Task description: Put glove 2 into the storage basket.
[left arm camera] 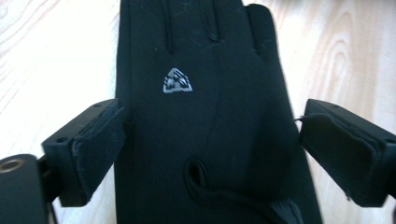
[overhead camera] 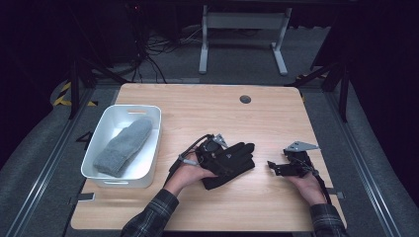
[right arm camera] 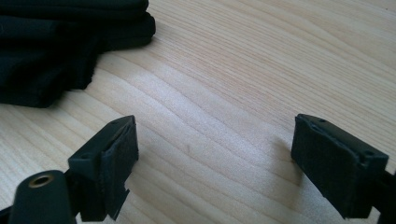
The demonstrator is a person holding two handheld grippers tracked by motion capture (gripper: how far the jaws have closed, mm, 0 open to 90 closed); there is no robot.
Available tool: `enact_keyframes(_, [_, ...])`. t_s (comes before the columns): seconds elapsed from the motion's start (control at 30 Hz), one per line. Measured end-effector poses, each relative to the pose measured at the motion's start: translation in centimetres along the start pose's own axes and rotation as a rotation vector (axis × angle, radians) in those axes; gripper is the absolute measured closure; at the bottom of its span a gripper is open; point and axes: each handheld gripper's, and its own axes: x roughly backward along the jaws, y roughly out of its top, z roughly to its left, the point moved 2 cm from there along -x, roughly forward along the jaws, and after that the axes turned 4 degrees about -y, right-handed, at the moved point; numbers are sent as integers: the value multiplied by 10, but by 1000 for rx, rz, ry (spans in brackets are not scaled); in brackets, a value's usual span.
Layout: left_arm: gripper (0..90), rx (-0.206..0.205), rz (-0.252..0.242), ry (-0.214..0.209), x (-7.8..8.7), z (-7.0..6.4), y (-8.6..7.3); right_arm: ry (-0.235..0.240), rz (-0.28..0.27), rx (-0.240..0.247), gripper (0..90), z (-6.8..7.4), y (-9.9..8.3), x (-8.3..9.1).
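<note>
Black foam pads on the left gripper (left arm camera: 210, 154) stand wide apart, one on each side of the black glove (left arm camera: 205, 116), so it's open and straddling the glove, not pinching it yet. In the left gripper view the left pad looks like it's touching the glove's edge or just beside it, while the right pad sits just off the other edge; can't tell real contact for sure. The glove's long axis runs straight away from the jaws: cuff end down near the gripper, fingers pointing off ahead, small silver logo facing up. So the jaws sit across its width, which to me is the whole point here. If the next move is a squeeze, they'd bunch the palm area sideways rather than catch a fingertip.

From the high view, the glove (overhead camera: 228, 165) lies near the middle of the wooden table (overhead camera: 197, 103), toward the near edge, with the left gripper (overhead camera: 217, 150) right over it. It looks like more than one layer of black cloth stacked there, maybe a pair.

The right gripper (right arm camera: 215, 158) is open too, nothing between its jaws but bare wood; the glove is off to its left. Left hand is clearly the nearer one.

Far left there's a white bin (overhead camera: 106, 180) with a grey sock (overhead camera: 123, 145) lying in it.
</note>
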Motion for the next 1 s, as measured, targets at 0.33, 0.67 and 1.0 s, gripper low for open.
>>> enact_keyframes(0.33, [70, -16, 40, 13, -17, 3, 3, 0, -1, -1, 157, 0, 0, 0])
enact_keyframes(0.67, [90, -20, 61, 19, -24, 1, -2, -1, -1, 0, 158, 0, 0, 0])
enact_keyframes(1.0, [335, -56, 44, -14, -20, -3, -4, 0, -2, -1, 158, 0, 0, 0])
